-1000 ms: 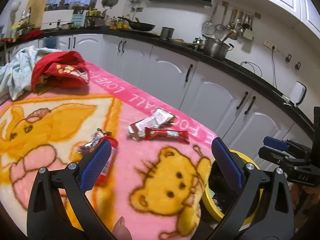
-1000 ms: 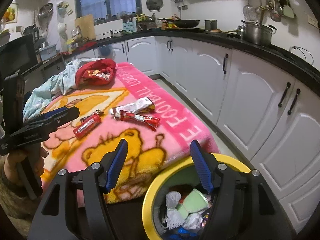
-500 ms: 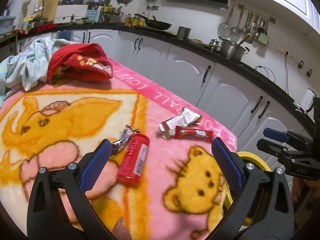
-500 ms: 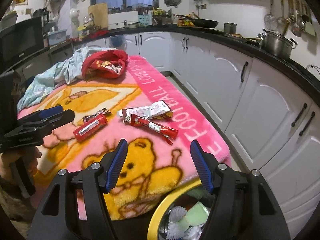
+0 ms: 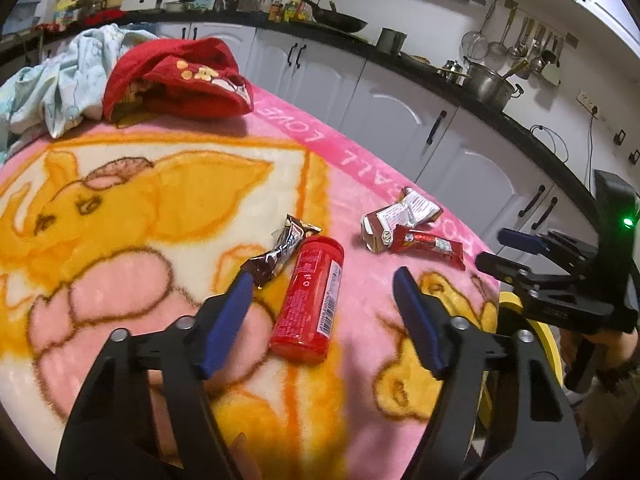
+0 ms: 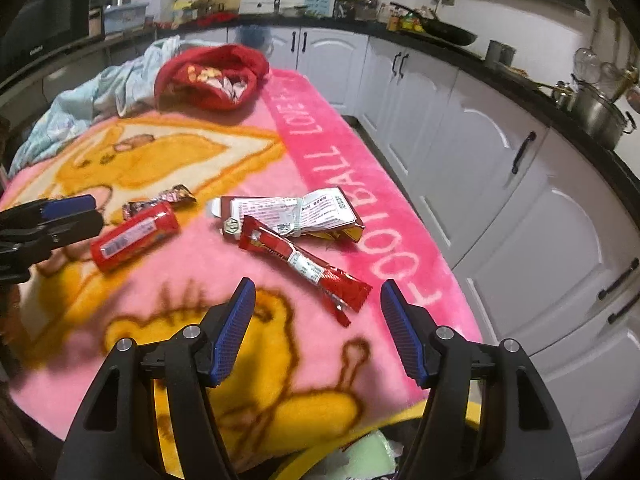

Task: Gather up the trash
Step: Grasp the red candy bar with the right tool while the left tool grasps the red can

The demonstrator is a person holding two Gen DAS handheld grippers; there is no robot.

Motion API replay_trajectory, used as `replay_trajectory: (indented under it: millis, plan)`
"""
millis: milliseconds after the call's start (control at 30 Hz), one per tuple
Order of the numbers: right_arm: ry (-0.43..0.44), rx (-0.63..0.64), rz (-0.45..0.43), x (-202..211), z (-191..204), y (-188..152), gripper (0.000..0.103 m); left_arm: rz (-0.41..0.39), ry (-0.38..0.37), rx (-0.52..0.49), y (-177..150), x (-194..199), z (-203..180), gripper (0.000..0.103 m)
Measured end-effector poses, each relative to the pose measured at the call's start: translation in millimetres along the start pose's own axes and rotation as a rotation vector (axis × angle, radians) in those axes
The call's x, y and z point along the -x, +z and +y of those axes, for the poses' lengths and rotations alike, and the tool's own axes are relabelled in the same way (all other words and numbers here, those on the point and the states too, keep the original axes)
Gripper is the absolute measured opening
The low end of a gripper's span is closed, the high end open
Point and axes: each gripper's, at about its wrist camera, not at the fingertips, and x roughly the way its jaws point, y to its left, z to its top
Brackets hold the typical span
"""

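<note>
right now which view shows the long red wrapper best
The right wrist view: the red wrapper lies whole and close ahead of the right hand-held gripper. In the left wrist view it is smaller and farther off, lying beside the torn box.

Yellow bin [image 6: 304, 470] mostly cut off, contents perhaps trash.

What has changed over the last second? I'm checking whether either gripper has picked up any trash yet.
Neither has. Both grippers came forward from over the yellow bin and lower over the blanket. The left gripper now lines up with the red tube, its jaws closing, not yet touching. The right gripper faces the red wrapper, jaws open as before. All the trash lies where it did.
</note>
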Motion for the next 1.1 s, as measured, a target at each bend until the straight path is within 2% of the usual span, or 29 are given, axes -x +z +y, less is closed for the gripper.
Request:
replay_trajectory:
  millis: [167,233,433,533,600,633,700,867,1100]
  plan:
    - [0.012,0.021,0.039,-25.0,-3.7,7.7,0.063,0.038,-0.010,-0.003,-0.3,-10.4,0.4,0.050]
    - [0.015,0.030,0.050,-32.4,-2.9,9.6,0.062,0.053,-0.013,-0.013,-1.8,-14.5,-1.0,0.044]
    - [0.029,0.069,0.084,-53.4,2.7,14.0,0.059,0.097,-0.002,-0.036,-7.2,-26.2,-3.9,0.041]
    - [0.042,0.100,0.122,-63.9,7.9,13.1,0.047,0.115,0.002,-0.041,-10.0,-29.8,-4.8,0.037]
    - [0.064,0.111,0.146,-68.5,10.4,10.4,0.030,0.131,0.005,-0.042,-12.0,-32.6,-4.7,0.034]
    - [0.072,0.109,0.142,-68.1,11.7,9.2,0.029,0.136,0.005,-0.040,-12.8,-33.7,-4.3,0.033]
    - [0.079,0.111,0.143,-66.2,14.7,6.8,0.021,0.141,0.006,-0.037,-13.2,-35.3,-4.1,0.032]
    - [0.100,0.115,0.139,-55.3,22.6,-3.2,0.013,0.151,0.009,-0.043,-14.4,-37.5,-5.7,0.029]
    - [0.130,0.063,0.136,-37.5,25.1,-20.7,0.012,0.171,0.008,-0.056,-17.5,-40.5,-7.6,0.027]
